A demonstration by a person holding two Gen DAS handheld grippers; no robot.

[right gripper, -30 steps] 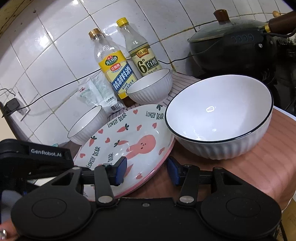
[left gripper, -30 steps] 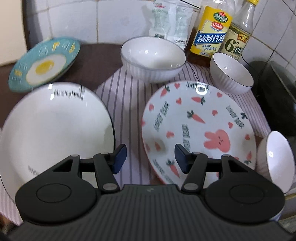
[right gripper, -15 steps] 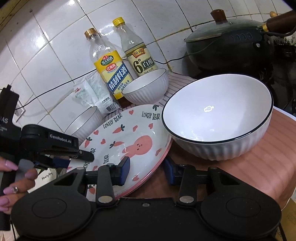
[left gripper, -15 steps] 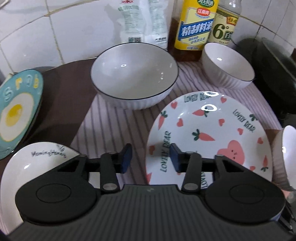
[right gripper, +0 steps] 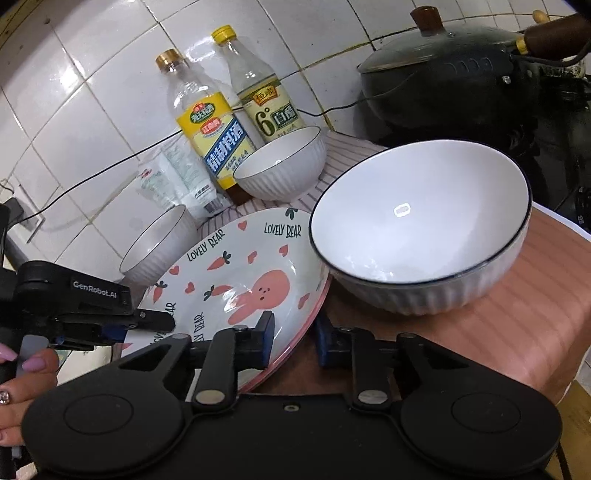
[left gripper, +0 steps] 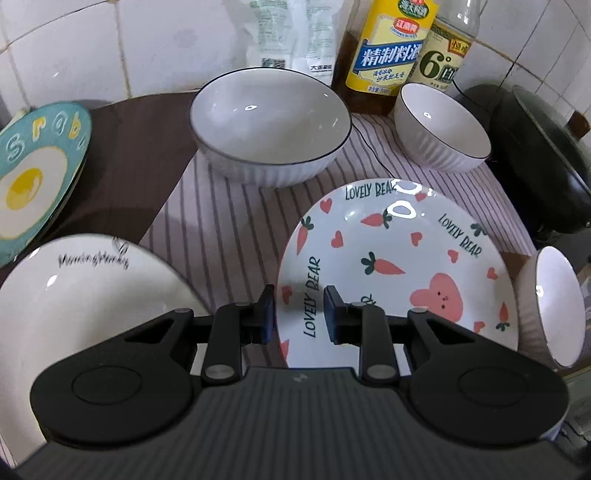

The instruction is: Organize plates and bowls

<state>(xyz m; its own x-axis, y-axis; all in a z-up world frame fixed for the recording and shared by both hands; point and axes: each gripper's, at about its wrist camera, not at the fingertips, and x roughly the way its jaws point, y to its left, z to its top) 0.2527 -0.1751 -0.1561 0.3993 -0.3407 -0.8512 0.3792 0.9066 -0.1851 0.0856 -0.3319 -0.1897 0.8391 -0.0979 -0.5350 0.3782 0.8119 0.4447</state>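
The carrot-and-rabbit plate (left gripper: 399, 266) lies on the striped cloth (left gripper: 221, 229); it also shows in the right wrist view (right gripper: 236, 273). My left gripper (left gripper: 298, 314) is open with its fingers either side of the plate's near left rim. My right gripper (right gripper: 294, 336) is open, straddling the plate's pink edge, in front of a large white bowl (right gripper: 421, 229). A second large bowl (left gripper: 269, 125) and a small bowl (left gripper: 441, 127) stand behind the plate. A white plate (left gripper: 74, 302) and an egg-print plate (left gripper: 33, 177) lie to the left.
Two bottles (left gripper: 391, 44) and a plastic packet (left gripper: 291, 33) stand against the tiled wall. A dark lidded pot (right gripper: 454, 77) sits at the right. The left gripper's body (right gripper: 74, 302) and a hand show at the left of the right wrist view.
My left gripper has moved right from over the white plate to the carrot plate's rim, and its jaws have narrowed. My right gripper has edged closer to the plate.
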